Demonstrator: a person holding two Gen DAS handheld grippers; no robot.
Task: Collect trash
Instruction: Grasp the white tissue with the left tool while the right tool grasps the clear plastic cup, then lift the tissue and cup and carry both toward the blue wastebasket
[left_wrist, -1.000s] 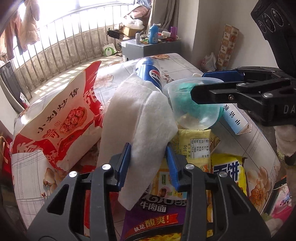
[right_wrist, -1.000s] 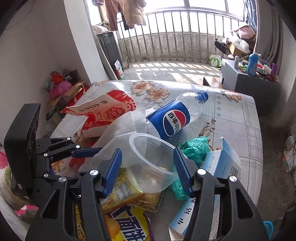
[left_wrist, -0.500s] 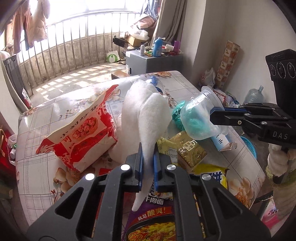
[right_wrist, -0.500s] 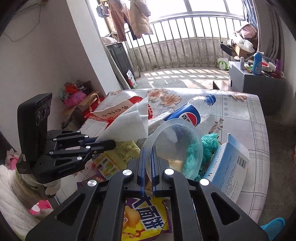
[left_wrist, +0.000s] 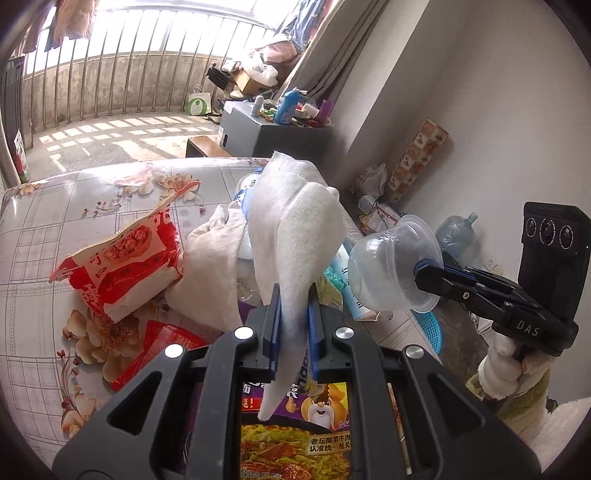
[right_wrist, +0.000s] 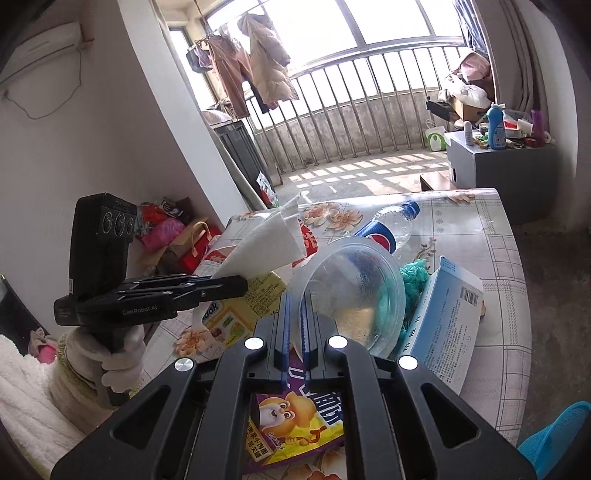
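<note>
Pinching one white paper towel (left_wrist: 295, 236), the left gripper (left_wrist: 293, 325) holds it above the table (left_wrist: 48, 229). To its right, the right gripper (right_wrist: 295, 325) clamps one clear plastic bowl (right_wrist: 354, 291) by the rim, above scattered wrappers, one cola bottle (right_wrist: 388, 225) and one blue box (right_wrist: 443, 317).

Clothes (right_wrist: 258, 70) hang by the railing (right_wrist: 369, 99) — a grey cabinet (left_wrist: 273, 138) holds bottles (left_wrist: 288, 107).
</note>
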